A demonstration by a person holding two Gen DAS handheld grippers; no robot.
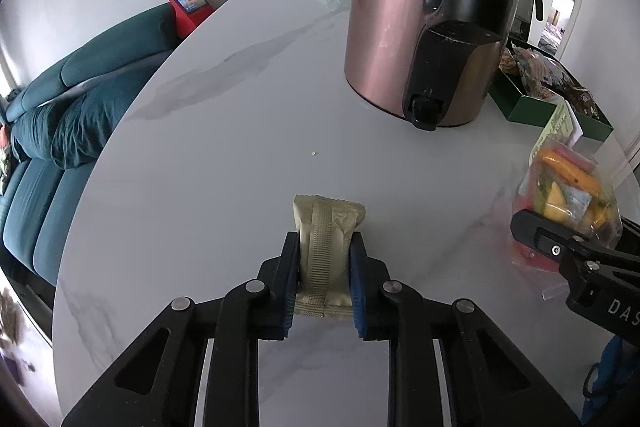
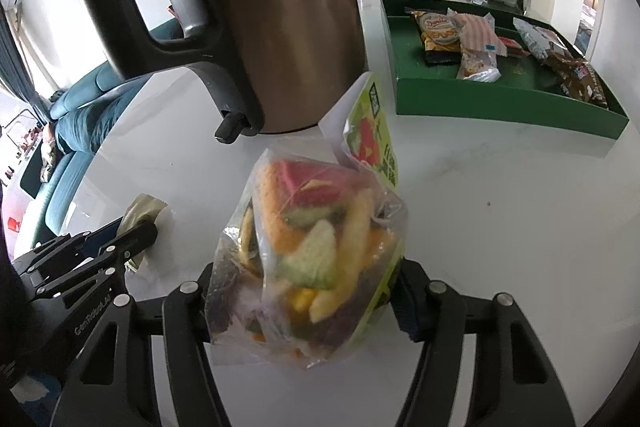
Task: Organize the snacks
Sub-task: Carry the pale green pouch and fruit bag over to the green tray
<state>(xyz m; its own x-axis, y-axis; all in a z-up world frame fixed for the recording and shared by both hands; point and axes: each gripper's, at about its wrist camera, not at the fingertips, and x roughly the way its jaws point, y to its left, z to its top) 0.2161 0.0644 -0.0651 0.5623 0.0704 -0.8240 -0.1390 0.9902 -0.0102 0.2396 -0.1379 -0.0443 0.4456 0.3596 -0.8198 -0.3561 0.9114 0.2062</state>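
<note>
On the left, my left gripper [image 1: 325,279] was clamped on the one beige sachet [image 1: 326,247], its pads pinching the lower half while the pack lay on the white marble table [image 1: 224,155]. I judged it light and soft, a crinkly foil pillow with a ribbed seam, likely to slip if squeezed only at a sealed edge, so the grip across its padded middle looked right. Behind it stood one pink kettle [image 1: 400,19]. To the right, my right gripper [image 2: 304,299] had narrowed around the one clear bag of mixed chips [image 2: 316,251], and the jaws seemed to press its sides. That bag struck me as light, puffy and fragile, with slick film, so I would hold low and gently. Farthest right, the single green tray [image 2: 508,107] already held about five wrapped snacks, though overlaps made the count uncertain.
</note>
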